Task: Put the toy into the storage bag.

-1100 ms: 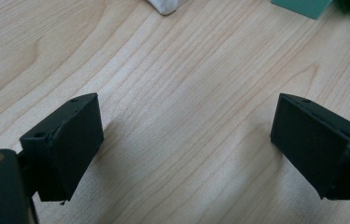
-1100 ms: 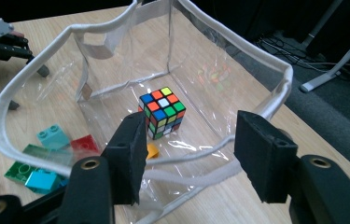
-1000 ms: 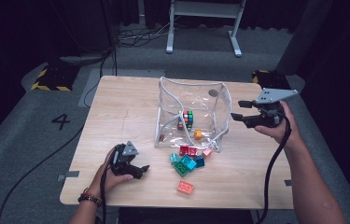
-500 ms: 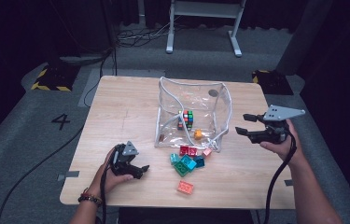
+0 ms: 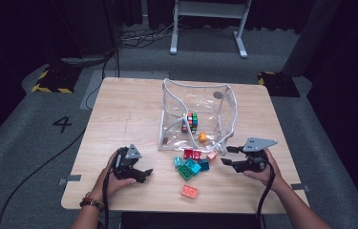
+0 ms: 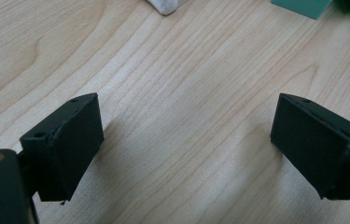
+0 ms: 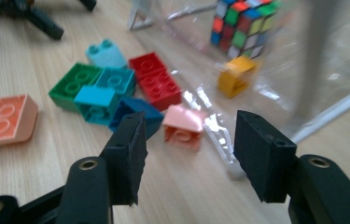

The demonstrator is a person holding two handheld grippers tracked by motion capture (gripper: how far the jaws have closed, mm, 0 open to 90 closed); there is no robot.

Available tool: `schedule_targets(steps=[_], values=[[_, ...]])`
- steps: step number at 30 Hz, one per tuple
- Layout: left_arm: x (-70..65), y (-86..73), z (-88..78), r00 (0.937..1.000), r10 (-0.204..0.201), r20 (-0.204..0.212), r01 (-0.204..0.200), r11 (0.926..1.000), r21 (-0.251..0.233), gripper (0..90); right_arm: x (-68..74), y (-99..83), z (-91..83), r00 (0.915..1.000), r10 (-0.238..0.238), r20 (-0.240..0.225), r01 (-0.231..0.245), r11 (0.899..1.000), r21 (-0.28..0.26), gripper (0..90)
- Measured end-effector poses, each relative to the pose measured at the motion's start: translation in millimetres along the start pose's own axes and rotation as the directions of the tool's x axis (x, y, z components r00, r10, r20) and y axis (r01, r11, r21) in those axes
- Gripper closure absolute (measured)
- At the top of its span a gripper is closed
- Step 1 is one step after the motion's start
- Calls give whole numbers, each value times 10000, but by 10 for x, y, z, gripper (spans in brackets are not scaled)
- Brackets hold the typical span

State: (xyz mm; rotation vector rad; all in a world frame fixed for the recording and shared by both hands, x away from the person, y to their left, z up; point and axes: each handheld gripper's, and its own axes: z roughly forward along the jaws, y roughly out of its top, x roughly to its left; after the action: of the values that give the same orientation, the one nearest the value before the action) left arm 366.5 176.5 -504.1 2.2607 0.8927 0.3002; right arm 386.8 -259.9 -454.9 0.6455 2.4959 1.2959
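A clear plastic bag (image 5: 200, 102) with white trim stands open on the wooden table (image 5: 129, 109). Inside it lie a Rubik's cube (image 5: 192, 121) (image 7: 240, 21) and a yellow brick (image 5: 202, 137) (image 7: 235, 77). Loose bricks lie in front of the bag: red (image 5: 192, 153) (image 7: 156, 81), pink (image 5: 211, 155) (image 7: 182, 126), green (image 5: 186, 171) (image 7: 74, 84), teal, blue, and an orange one (image 5: 189, 191) (image 7: 7, 119) nearer the front. My right gripper (image 5: 228, 156) (image 7: 189, 140) hovers low just right of the pile. It is open, its jaws have just been closing, and nothing is between them. My left gripper (image 5: 144, 174) (image 6: 186, 140) rests open on bare wood.
The table's front edge runs close behind both hands. Cables trail from each gripper off the front. A white desk frame (image 5: 210, 19) stands on the floor beyond the table. A green brick corner (image 6: 303, 5) shows ahead of the left jaws.
My right gripper has come down from beside the bag's upper right edge to table height, near the pink brick. The left gripper has stayed put.
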Motion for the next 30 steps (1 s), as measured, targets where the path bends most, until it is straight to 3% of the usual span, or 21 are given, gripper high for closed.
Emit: schedule_targets(steps=[6,12,17,24,30], values=[[0,0,0,10000,-1,2,1,10000,2,96,89,-47,241,9999,67,150,-70,9997,241,421],[0,0,0,10000,-3,2,3,10000,3,96,98,-53,381,9990,382,223,-389,9988,312,412],[0,0,0,10000,-4,3,4,10000,1,95,108,-43,473,9991,323,283,-329,9993,205,420],[0,0,0,10000,-2,2,2,10000,1,95,132,-33,549,9979,488,431,-497,9985,209,448],[1,0,0,10000,3,1,-3,10000,5,96,128,-61,592,9963,586,622,-609,9975,365,538]])
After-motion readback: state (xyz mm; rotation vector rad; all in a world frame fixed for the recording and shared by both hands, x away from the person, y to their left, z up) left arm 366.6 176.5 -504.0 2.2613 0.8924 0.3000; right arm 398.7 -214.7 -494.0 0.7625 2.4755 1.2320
